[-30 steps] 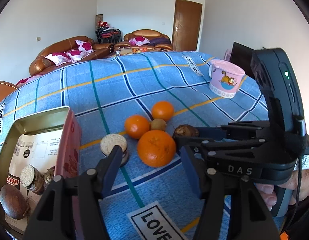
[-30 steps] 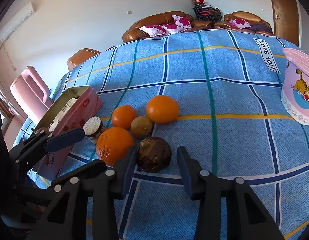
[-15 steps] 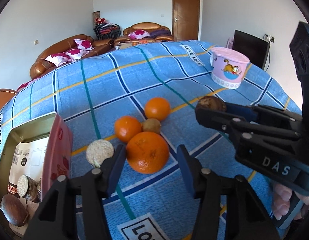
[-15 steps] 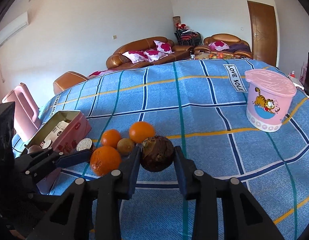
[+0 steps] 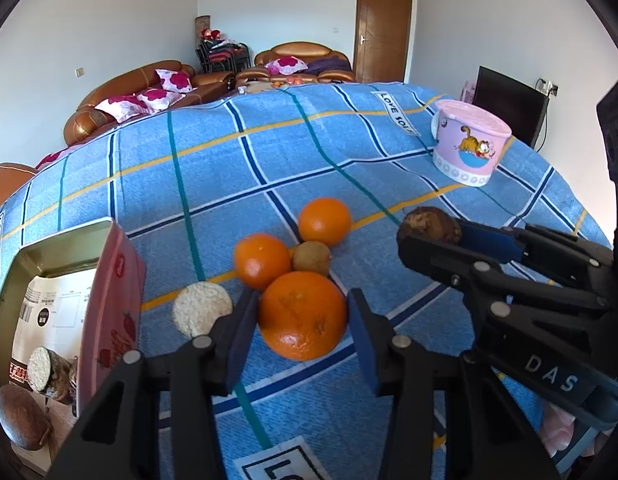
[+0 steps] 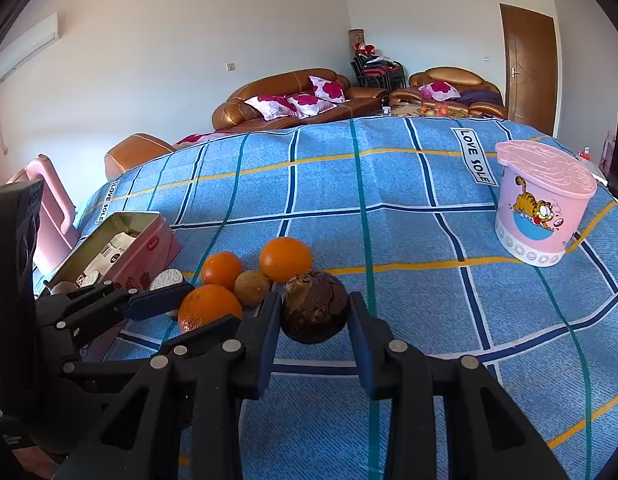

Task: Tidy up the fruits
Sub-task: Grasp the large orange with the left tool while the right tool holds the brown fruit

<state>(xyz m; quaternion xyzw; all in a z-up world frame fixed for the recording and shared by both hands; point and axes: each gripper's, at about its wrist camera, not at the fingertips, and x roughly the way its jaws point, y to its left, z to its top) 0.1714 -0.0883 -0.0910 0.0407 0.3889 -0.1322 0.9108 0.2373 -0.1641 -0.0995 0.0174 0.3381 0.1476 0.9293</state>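
Stretching away beyond the fruit cluster, a broad bare area of the blue checked cloth (image 6: 409,184) is seen, bounded on the right by the pink cartoon tub (image 6: 543,204) and on the left by the open pink tin (image 5: 105,300). The tin is cut off by the left frame edge in the left wrist view; a cut brown piece and a rounded brown item are partly made out inside it. The white-faced cut piece (image 5: 201,309) is partly covered by a finger of the left gripper (image 5: 301,332).

The left gripper is held low over the cloth, its tongs set wide about the large orange (image 5: 302,315), with the pads close on either side; contact cannot be confirmed. Two smaller oranges (image 5: 262,260) (image 5: 324,221) and a kiwi (image 5: 311,257) lie just behind it.

The right gripper (image 6: 313,318) is raised clear of the cloth, its tongs closed on the dark brown fruit (image 6: 315,307), which is carried to the right of the cluster.
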